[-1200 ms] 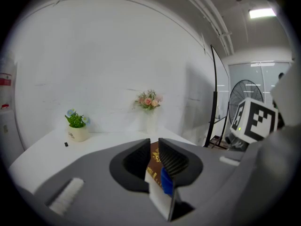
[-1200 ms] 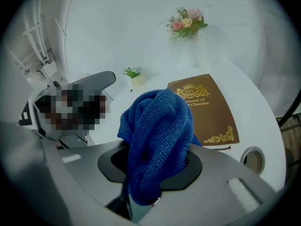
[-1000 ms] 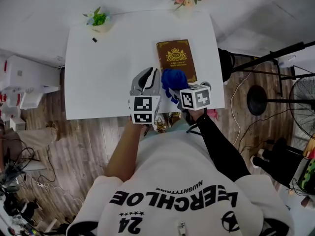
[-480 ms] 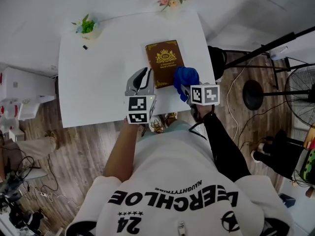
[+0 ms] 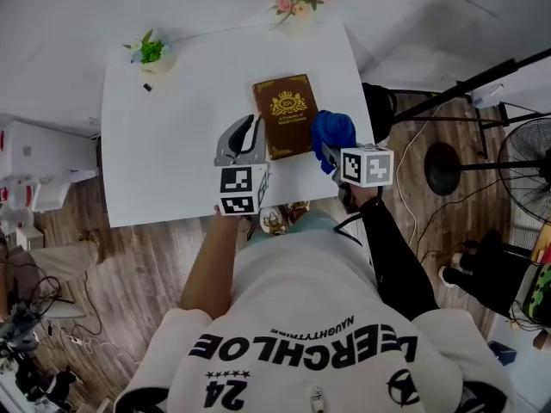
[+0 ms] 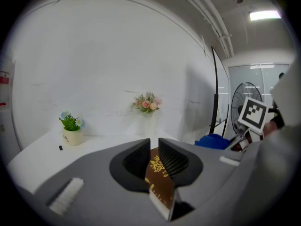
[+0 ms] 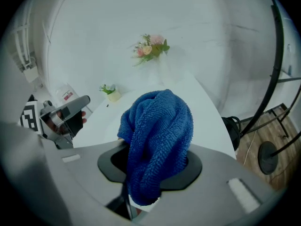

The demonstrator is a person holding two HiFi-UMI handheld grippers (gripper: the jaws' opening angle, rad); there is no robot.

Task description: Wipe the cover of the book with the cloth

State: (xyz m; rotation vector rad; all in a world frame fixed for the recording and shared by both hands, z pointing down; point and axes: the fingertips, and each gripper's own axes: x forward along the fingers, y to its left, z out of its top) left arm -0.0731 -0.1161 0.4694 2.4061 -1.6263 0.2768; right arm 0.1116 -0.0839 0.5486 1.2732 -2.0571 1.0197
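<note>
The book, judged stiff and slick-covered, is pinched at its left edge by the left gripper, while the soft, limp cloth is clamped, bunched, in the right gripper.

The left gripper has its fingers nearly together, a brown book showing between.

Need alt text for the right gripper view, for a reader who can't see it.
A bunched blue cloth is clamped between the fingers of the right gripper, with a white table beyond. The left gripper shows at left; pink flowers stand at the table's far edge.
</note>
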